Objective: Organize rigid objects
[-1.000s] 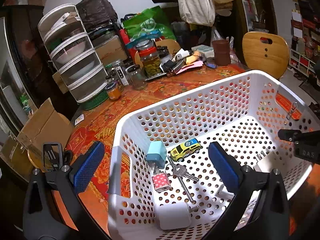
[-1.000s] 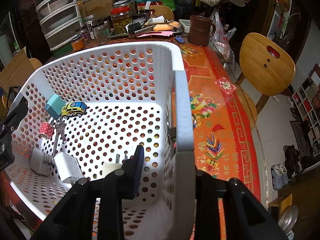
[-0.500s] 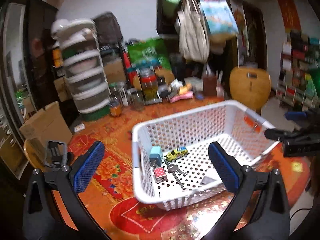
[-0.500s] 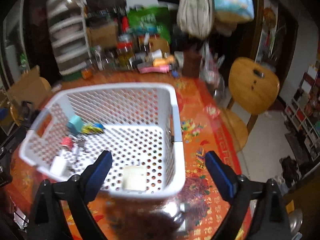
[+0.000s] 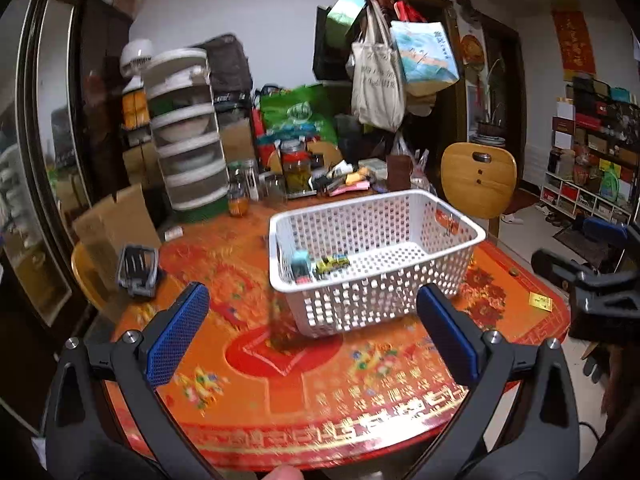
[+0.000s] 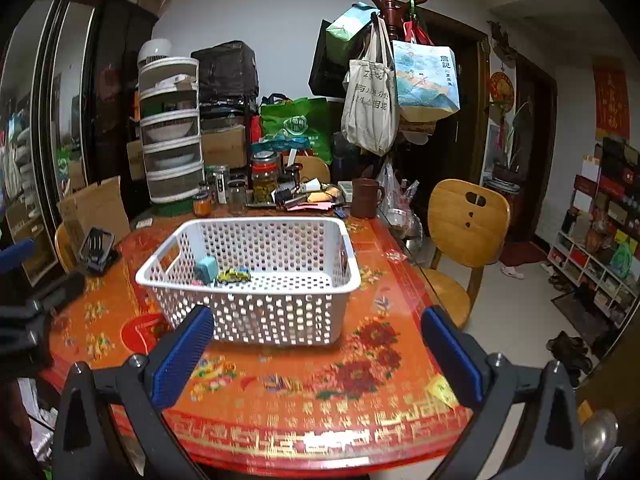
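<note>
The white perforated plastic basket (image 6: 256, 276) stands on the round table with the red and orange flowered cloth (image 6: 304, 408), a little past the table's middle, with a small yellow toy car (image 6: 234, 276) and a pale blue boxy charger plug (image 6: 207, 269) lying against its wall at about nine o'clock inside; other small pieces beside them are too blurred to name. The right gripper (image 6: 316, 354) hangs above the table's six o'clock edge, its jaws having just been opening, now spread wide with nothing between the blue pads. The left gripper (image 5: 310, 338) is likewise spread wide and empty, looking at the basket from about seven o'clock. Neither touches the basket. Judging from this, the sorting step seems finished or paused: the loose rigid pieces sit in the basket and both tools are clear of it. At ten o'clock on the table lies a black and grey clip-like device (image 6: 96, 249), and jars and clutter (image 6: 264, 182) crowd twelve o'clock. If more is to be gathered, the next move calls for choosing one such piece and approaching it with open jaws.
</note>
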